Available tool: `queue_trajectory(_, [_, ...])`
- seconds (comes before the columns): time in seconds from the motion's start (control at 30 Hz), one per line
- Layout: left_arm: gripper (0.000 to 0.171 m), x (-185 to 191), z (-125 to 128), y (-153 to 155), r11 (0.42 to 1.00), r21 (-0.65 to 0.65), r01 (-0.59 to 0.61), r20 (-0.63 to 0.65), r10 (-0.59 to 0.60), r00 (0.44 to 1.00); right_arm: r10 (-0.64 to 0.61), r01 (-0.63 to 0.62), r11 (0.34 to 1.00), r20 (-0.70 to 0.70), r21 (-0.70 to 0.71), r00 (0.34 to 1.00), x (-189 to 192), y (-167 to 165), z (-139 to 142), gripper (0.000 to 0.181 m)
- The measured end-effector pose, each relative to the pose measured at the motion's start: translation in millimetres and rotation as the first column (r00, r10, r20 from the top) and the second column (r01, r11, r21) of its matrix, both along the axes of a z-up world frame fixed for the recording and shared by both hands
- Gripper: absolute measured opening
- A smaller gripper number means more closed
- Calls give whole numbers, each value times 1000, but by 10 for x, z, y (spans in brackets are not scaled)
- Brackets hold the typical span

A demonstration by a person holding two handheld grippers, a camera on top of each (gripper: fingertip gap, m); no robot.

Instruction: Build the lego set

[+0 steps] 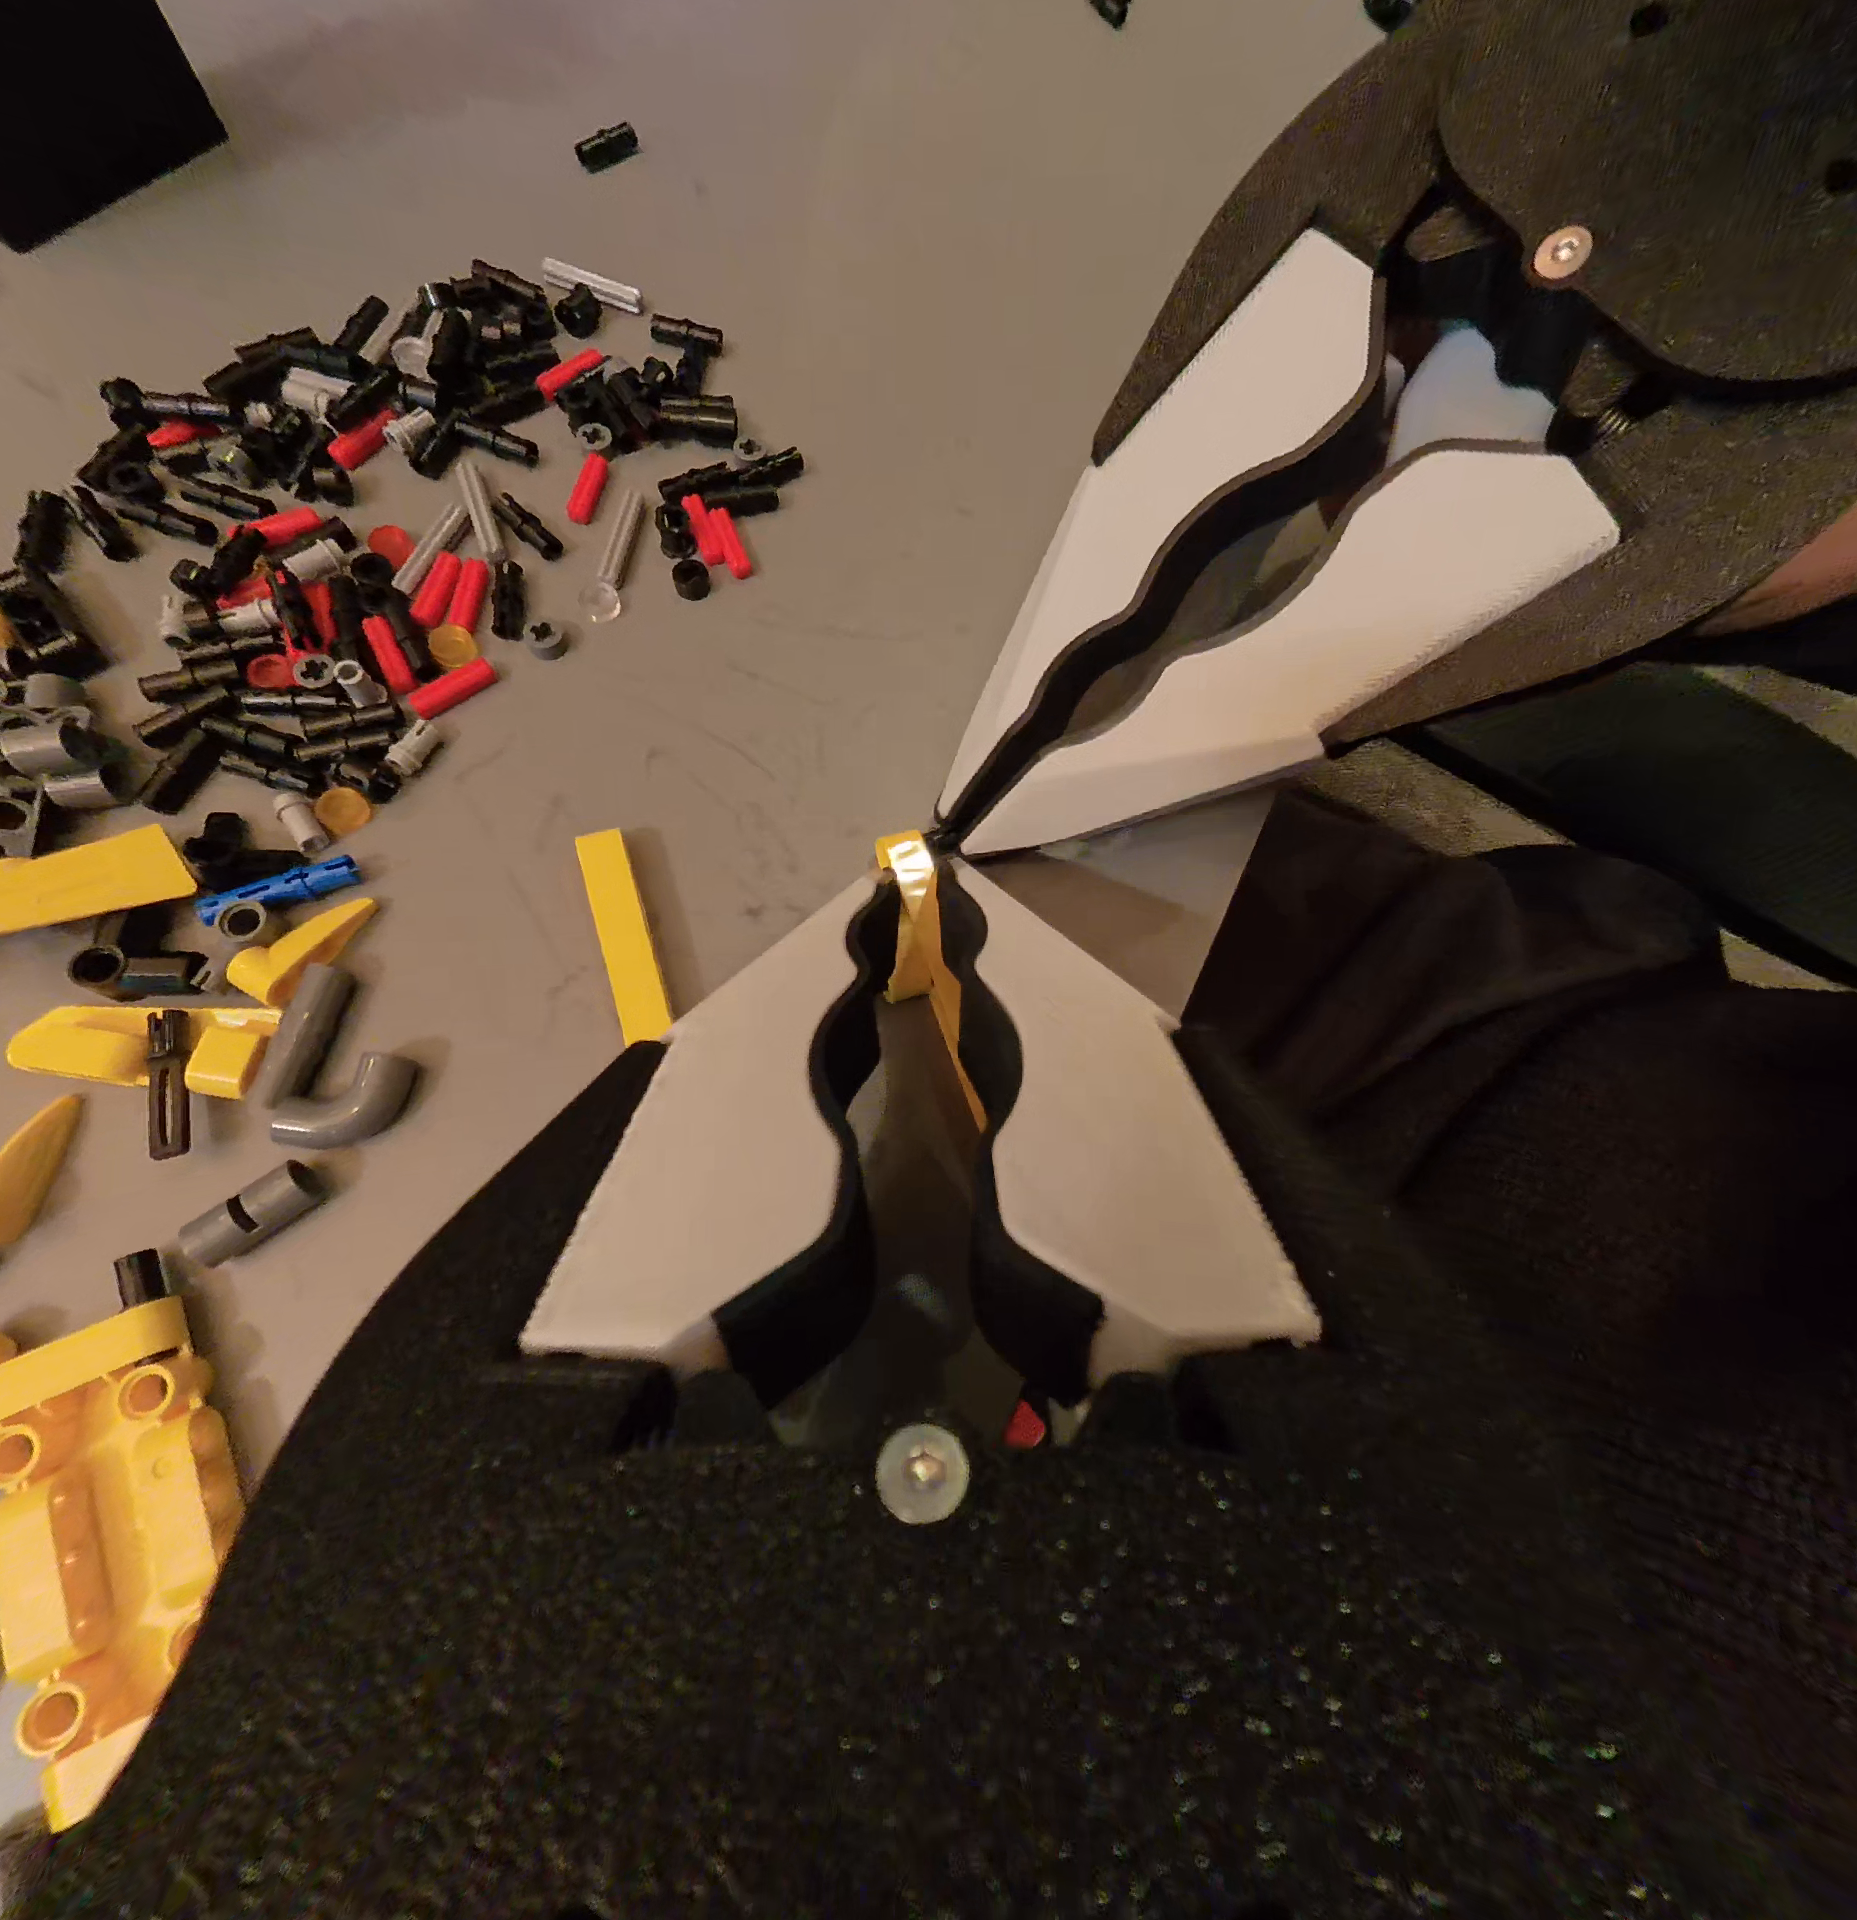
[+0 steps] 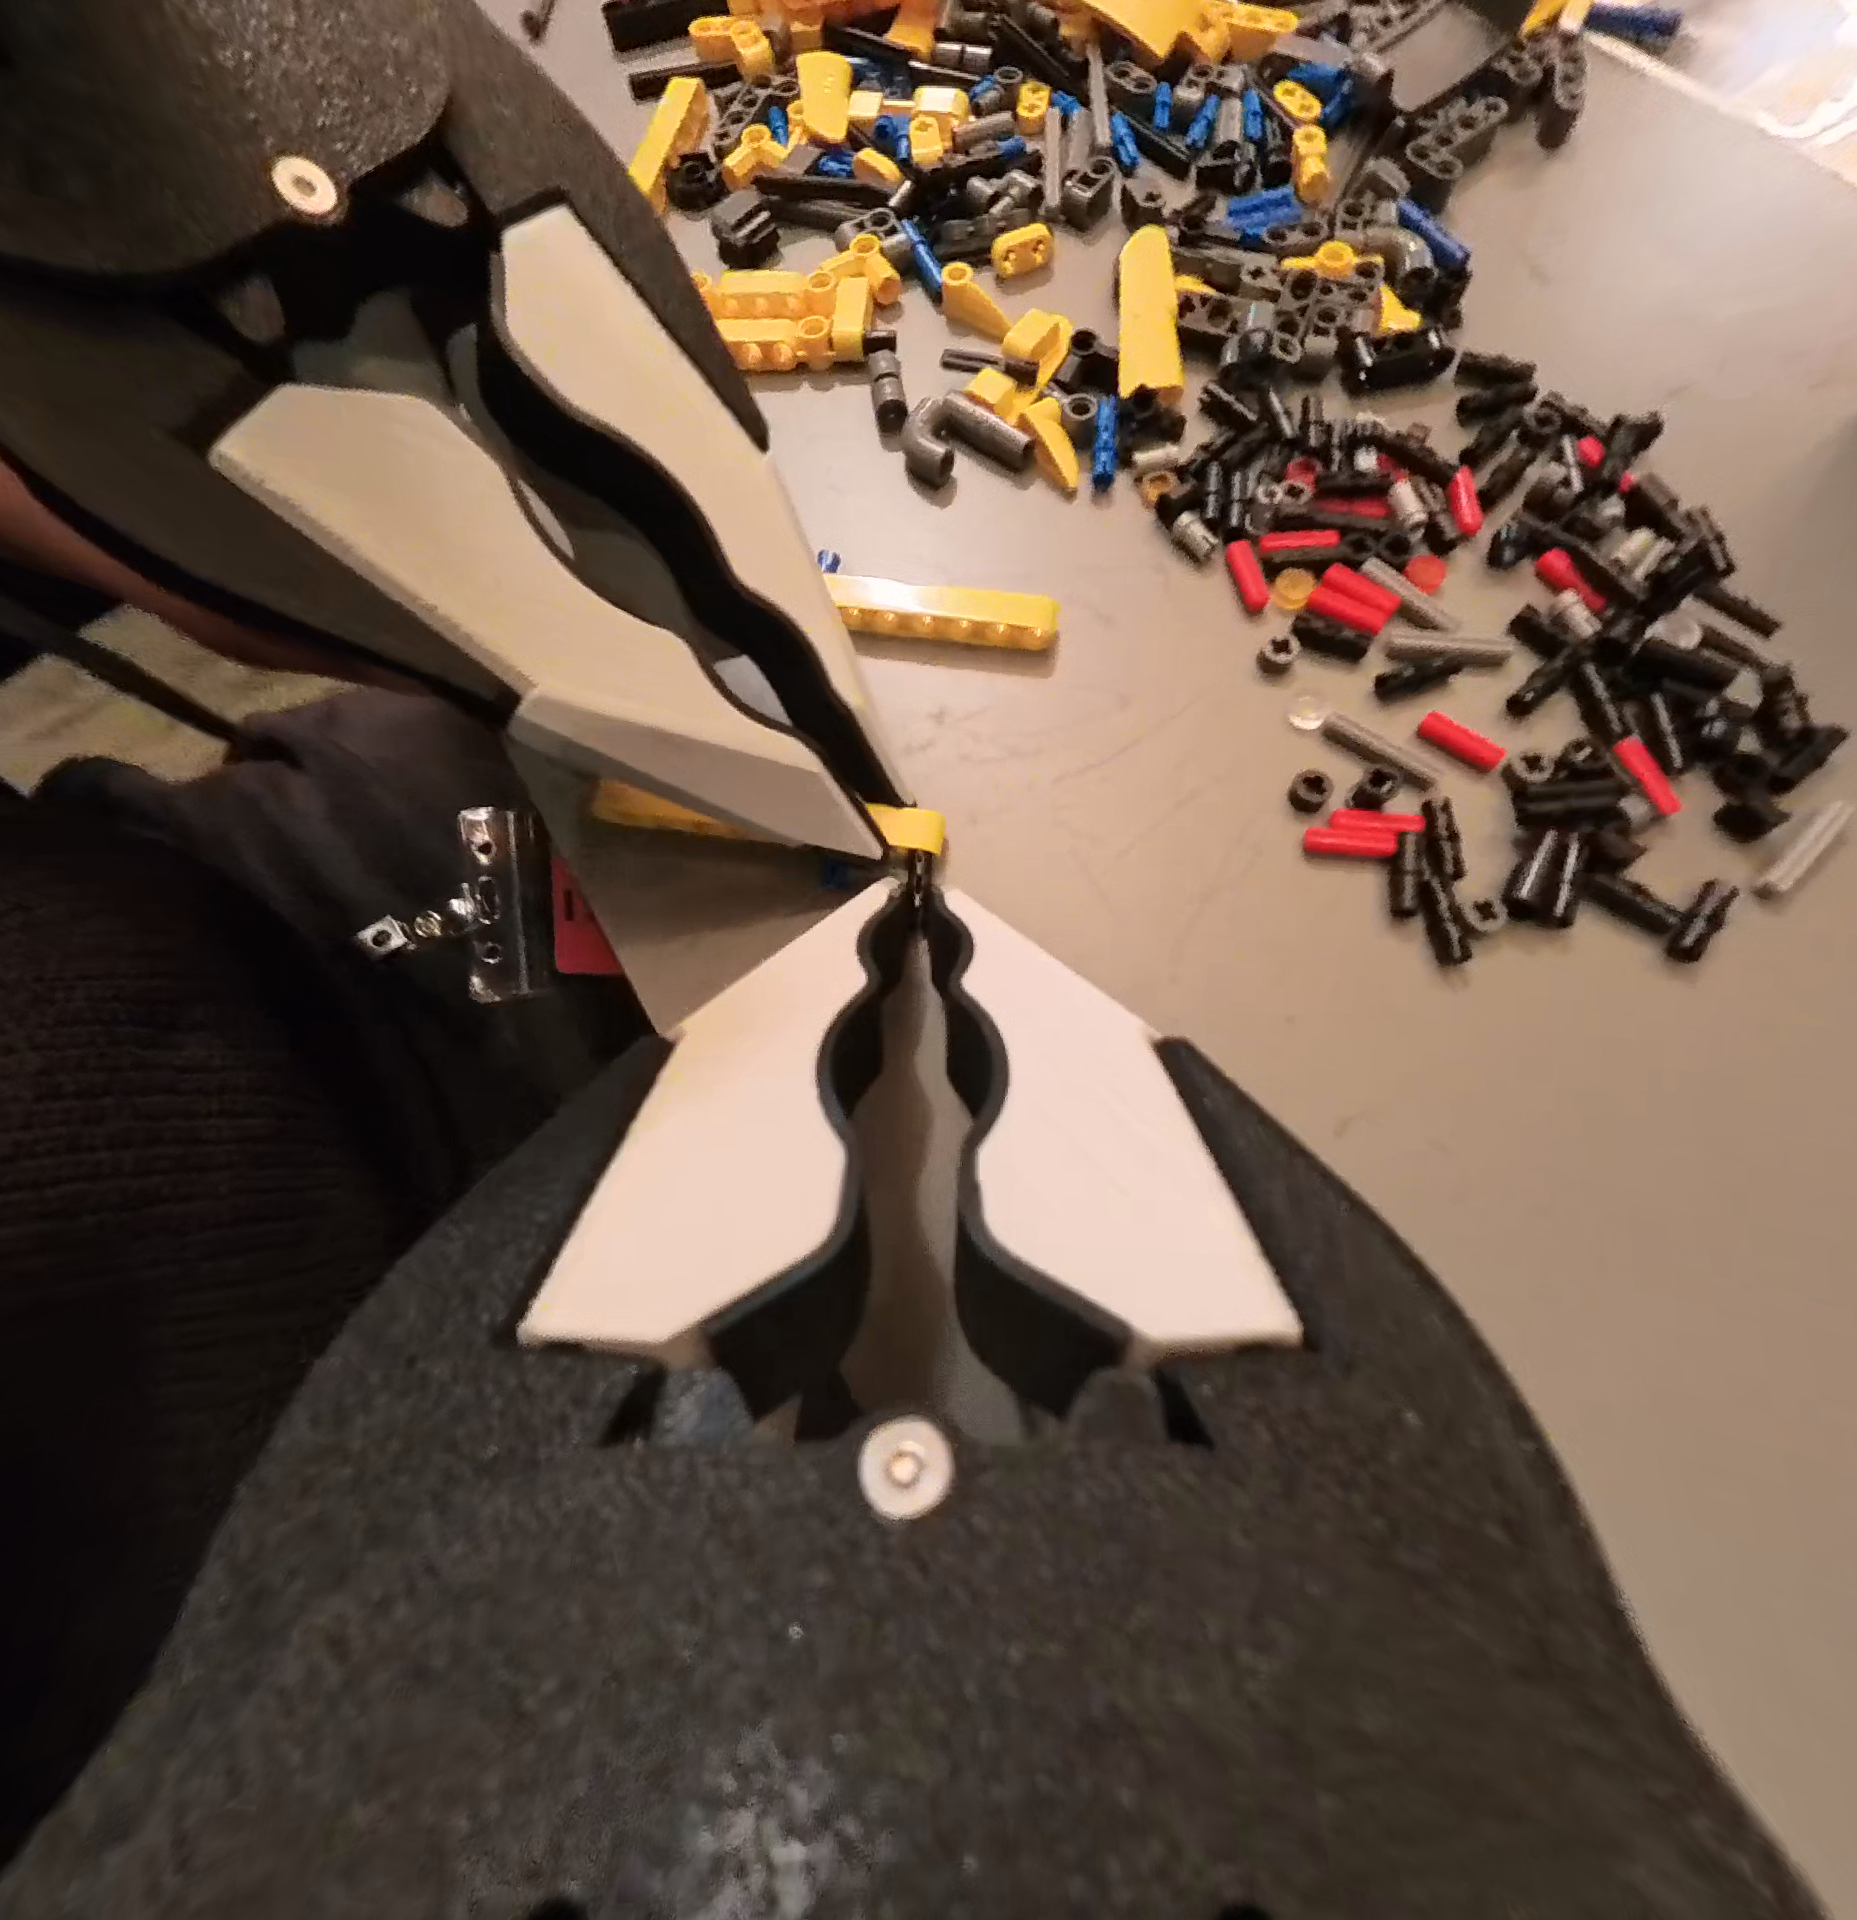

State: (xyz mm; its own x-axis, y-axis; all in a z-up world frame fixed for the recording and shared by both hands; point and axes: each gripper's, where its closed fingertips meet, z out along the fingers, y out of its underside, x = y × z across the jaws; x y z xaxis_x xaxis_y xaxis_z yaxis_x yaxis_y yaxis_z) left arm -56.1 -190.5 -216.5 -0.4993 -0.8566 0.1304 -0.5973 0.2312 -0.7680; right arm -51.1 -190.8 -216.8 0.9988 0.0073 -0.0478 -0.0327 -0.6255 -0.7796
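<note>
In the left wrist view my left gripper (image 1: 908, 883) is shut on a thin yellow beam (image 1: 911, 935), which stands between the fingers with its end poking out at the tips. My right gripper (image 1: 945, 834) comes in from the upper right, shut, its tips meeting the end of the yellow beam. In the right wrist view my right gripper (image 2: 916, 896) is shut on a small black pin (image 2: 916, 871), pressed against the yellow beam (image 2: 916, 828), which the left gripper (image 2: 888, 831) holds from the upper left. Both are held above the grey table (image 2: 1319, 1143).
A pile of black, red and grey pins (image 1: 384, 499) lies on the table, with a flat yellow strip (image 1: 623, 935) and yellow blocks (image 1: 93, 1475) nearer. The right wrist view shows a yellow holed beam (image 2: 955, 615) and yellow and blue parts (image 2: 1059, 208). A person's dark clothing (image 1: 1526, 1143) is close by. The grippers are tip to tip, or close to it.
</note>
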Motion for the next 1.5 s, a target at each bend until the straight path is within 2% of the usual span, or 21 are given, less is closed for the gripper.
queue_trajectory(0.1, [8,0,1,-1,1000,4,4,3,-4,1000,62,-64,998,95,12,994,-2,5,0,1])
queue_trajectory(0.17, [8,-2,0,0,1000,16,4,11,-4,1000,73,-75,997,105,14,992,-2,8,0,0])
queue_trajectory(0.27, [8,-2,-1,1,1000,23,0,15,-1,1000,40,-40,999,21,17,999,-6,10,1,1])
queue_trajectory(0.37, [8,-13,-4,-38,999,27,16,17,-17,1000,-49,51,999,-127,12,991,-9,32,9,1])
queue_trajectory(0.43, [8,-13,-5,-35,1000,20,7,11,-8,1000,-84,84,996,-177,-8,981,-5,26,0,1])
queue_trajectory(0.63, [8,-5,5,-30,1000,-25,8,-9,-8,1000,-86,87,996,-128,-1,988,5,15,-1,3])
queue_trajectory(0.73, [8,-10,7,-43,999,-31,16,-10,-16,1000,-54,56,998,-78,34,996,-7,-41,23,6])
queue_trajectory(0.9, [8,-14,9,-48,999,-43,25,-17,-26,1000,-10,23,991,-97,129,995,38,-152,194,11])
queue_trajectory(1.0, [8,-31,11,-72,997,-53,49,-24,-50,998,54,-47,994,-71,97,996,46,-205,181,11])
queue_trajectory(1.13, [8,-87,18,-141,991,-78,111,-37,-114,993,133,-141,987,92,77,987,94,-194,231,13])
queue_trajectory(1.23, [8,-135,20,-214,982,-84,168,-40,-172,984,231,-240,967,109,84,967,-19,-184,243,22])
queue_trajectory(1.33, [8,-176,22,-266,978,-11,210,13,-209,978,315,-328,943,163,62,935,-142,-220,165,24])
queue_trajectory(1.5, [7,-229,27,-328,963,96,252,97,-261,960,374,-399,915,241,64,896,-236,-285,154,26])
